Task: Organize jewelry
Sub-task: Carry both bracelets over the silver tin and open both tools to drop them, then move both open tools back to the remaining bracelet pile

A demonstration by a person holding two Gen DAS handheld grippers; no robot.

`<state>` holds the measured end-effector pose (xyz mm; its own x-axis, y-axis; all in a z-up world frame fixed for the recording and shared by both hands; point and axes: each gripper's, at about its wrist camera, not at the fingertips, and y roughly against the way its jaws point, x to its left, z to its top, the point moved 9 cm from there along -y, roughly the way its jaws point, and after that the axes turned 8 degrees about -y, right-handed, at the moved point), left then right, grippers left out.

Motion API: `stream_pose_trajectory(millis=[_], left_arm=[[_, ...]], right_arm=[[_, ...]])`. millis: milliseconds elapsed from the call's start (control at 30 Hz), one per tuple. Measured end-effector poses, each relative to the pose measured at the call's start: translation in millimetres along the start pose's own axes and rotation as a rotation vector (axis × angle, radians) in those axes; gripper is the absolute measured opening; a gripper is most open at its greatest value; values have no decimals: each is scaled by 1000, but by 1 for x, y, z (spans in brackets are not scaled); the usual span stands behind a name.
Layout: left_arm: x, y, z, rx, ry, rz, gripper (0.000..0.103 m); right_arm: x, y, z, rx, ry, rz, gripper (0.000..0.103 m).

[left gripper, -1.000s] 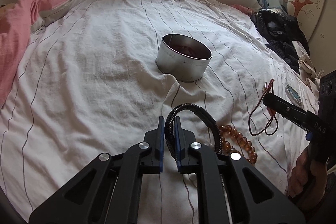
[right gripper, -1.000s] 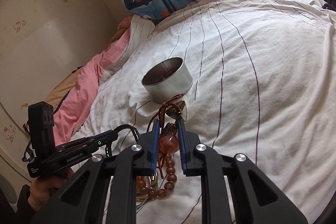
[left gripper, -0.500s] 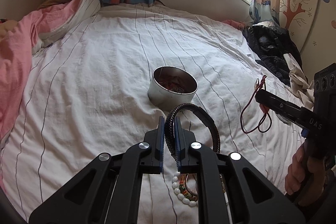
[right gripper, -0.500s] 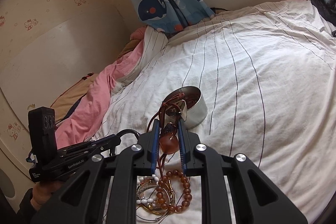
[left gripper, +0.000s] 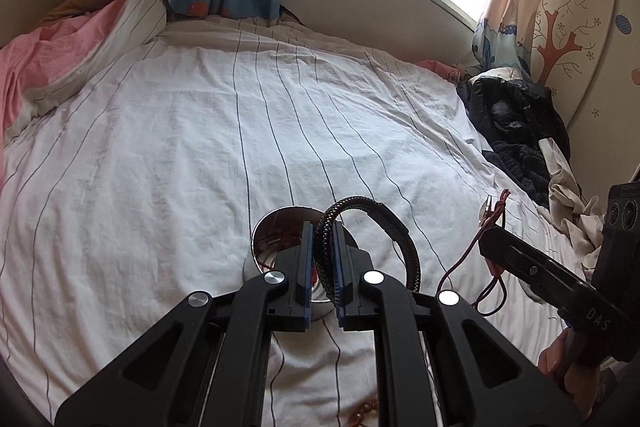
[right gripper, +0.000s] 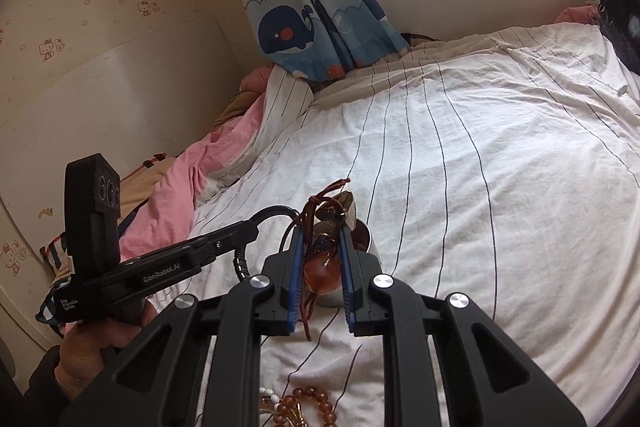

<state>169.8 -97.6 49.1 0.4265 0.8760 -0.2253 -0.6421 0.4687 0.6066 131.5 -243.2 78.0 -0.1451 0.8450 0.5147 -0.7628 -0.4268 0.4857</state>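
Note:
My left gripper (left gripper: 322, 239) is shut on a black braided bracelet (left gripper: 384, 223) and holds it over the round metal tin (left gripper: 266, 239) on the white striped bed. The tin holds red jewelry. My right gripper (right gripper: 320, 243) is shut on an amber pendant (right gripper: 322, 275) with a brown cord; it hangs close to the tin (right gripper: 366, 239), which is mostly hidden behind the fingers. In the left wrist view the right gripper (left gripper: 486, 245) shows with its cord (left gripper: 460, 263) dangling. In the right wrist view the left gripper (right gripper: 250, 227) shows with the bracelet (right gripper: 240, 259).
Amber beads (right gripper: 316, 403) and white beads (right gripper: 268, 395) lie on the sheet below the grippers. A pink blanket (left gripper: 36, 59) lies at the left, dark clothes (left gripper: 516, 123) at the right bed edge. Whale curtains (right gripper: 320, 27) hang behind.
Both grippers have risen and moved forward to the tin with their jewelry. The tin now sits right under the fingertips, and the bead pile has dropped to the bottom edge.

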Motion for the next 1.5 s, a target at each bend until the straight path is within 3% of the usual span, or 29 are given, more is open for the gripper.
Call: stream_pose_trajectory(millis=[133,200,300,500,533,600,867,1000,1167,1333,1500], left_arm=[[13,-44,-9,105,-22,50,10],[25,-51,-12,120,0,62,15],[37,-43,-11,105,3,86,26],[51,-8,-12,77,-29,141,34],[51,-2,-14,73,-34,145,35],[50,8,-20,68,-40,147,40],[39,44,-45,41,-26,111,50],[39,48,-53,35,-11,102,52],[48,42,-60,63,10,116,53],[50,46,-58,46,15,119,59],[59,46,-58,51,27,136,59]], right_arm=[[-3,-21,6,2,17,-16,18],[-6,-34,7,11,18,-22,18],[-6,-57,5,34,19,-26,18],[6,-102,-12,110,55,-50,20],[6,-111,-19,147,70,-73,23],[3,-122,-28,177,96,-121,46],[0,-81,-36,136,95,-127,47],[-4,-97,-50,193,119,-161,45],[-2,-94,-47,152,142,-193,45],[24,-113,-30,161,218,-198,49],[14,-159,-40,280,341,-320,50]])
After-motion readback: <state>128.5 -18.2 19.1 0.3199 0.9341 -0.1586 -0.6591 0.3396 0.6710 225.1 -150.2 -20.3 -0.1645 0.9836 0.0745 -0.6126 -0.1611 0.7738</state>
